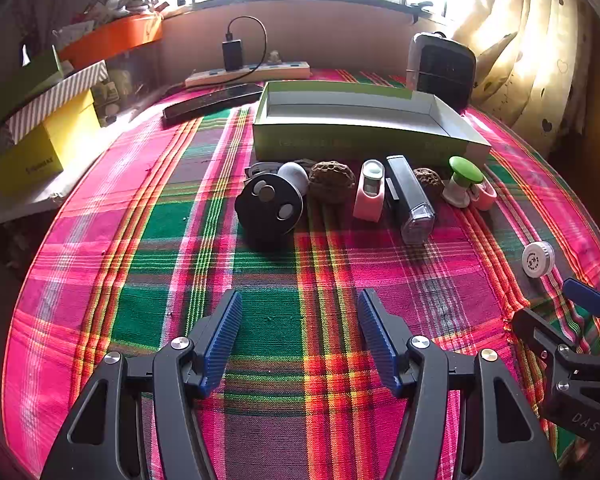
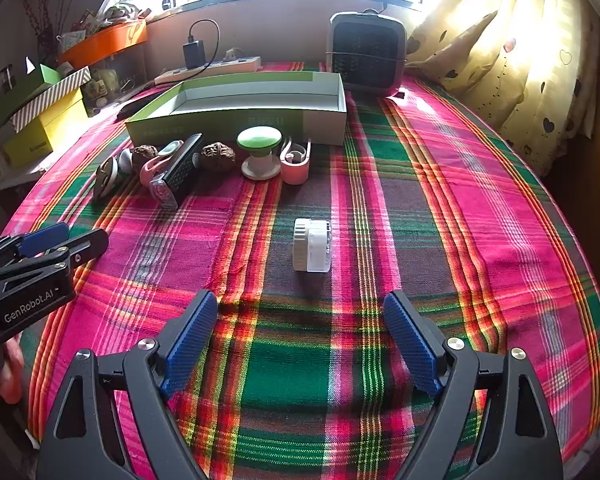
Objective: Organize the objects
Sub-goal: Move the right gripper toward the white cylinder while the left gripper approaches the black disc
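My right gripper — fingers spread, empty — faces the small white ribbed plastic cylinder lying sideways straight ahead; left gripper, also spread, sits farther off.

Woven plaid cloth over the table — coarse, matt, thread lines plain to see. Matt green cardboard on the open box, pale smooth paper inside. Rough, pitted brown shell on the two walnuts. Glossy green plastic cap on the small spool-like piece; smooth pink plastic beside it. White ribbed plastic on the small adapter. Ridged blue rubbery pads on matt black plastic fingers — bright metal screw heads above.
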`<state>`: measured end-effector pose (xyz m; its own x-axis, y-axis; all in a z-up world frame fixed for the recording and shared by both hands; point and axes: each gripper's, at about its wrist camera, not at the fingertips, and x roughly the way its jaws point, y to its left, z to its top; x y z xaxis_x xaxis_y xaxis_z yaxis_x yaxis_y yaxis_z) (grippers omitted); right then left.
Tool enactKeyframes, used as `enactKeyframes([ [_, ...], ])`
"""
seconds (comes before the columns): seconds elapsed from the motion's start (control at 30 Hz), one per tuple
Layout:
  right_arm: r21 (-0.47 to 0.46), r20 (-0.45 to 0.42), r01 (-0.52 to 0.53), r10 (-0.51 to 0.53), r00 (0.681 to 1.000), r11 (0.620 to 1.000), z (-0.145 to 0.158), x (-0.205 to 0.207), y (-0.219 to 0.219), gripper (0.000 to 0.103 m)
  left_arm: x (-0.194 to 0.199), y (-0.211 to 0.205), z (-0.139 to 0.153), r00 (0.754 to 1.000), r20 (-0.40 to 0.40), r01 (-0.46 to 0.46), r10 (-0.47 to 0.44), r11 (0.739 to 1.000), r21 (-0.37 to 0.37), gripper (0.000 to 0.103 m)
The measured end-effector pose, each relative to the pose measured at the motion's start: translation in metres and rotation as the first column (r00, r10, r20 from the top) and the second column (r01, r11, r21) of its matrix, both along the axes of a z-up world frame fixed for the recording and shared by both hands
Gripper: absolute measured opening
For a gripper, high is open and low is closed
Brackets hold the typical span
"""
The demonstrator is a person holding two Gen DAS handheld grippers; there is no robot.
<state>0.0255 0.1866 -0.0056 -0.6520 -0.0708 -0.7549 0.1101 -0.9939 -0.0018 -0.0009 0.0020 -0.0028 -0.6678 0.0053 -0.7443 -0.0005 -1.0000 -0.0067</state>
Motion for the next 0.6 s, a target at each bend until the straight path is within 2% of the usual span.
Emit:
enactKeyframes([
  [0.6, 0.001, 0.0, -0.001, 0.001, 1.0, 1.0, -0.0003, -0.0013, -0.0044, 0.085, -0.0004, -0.0003, 0.0002, 1.0, 0.002, 0.002, -0.002, 1.0, -0.001, 0.059],
])
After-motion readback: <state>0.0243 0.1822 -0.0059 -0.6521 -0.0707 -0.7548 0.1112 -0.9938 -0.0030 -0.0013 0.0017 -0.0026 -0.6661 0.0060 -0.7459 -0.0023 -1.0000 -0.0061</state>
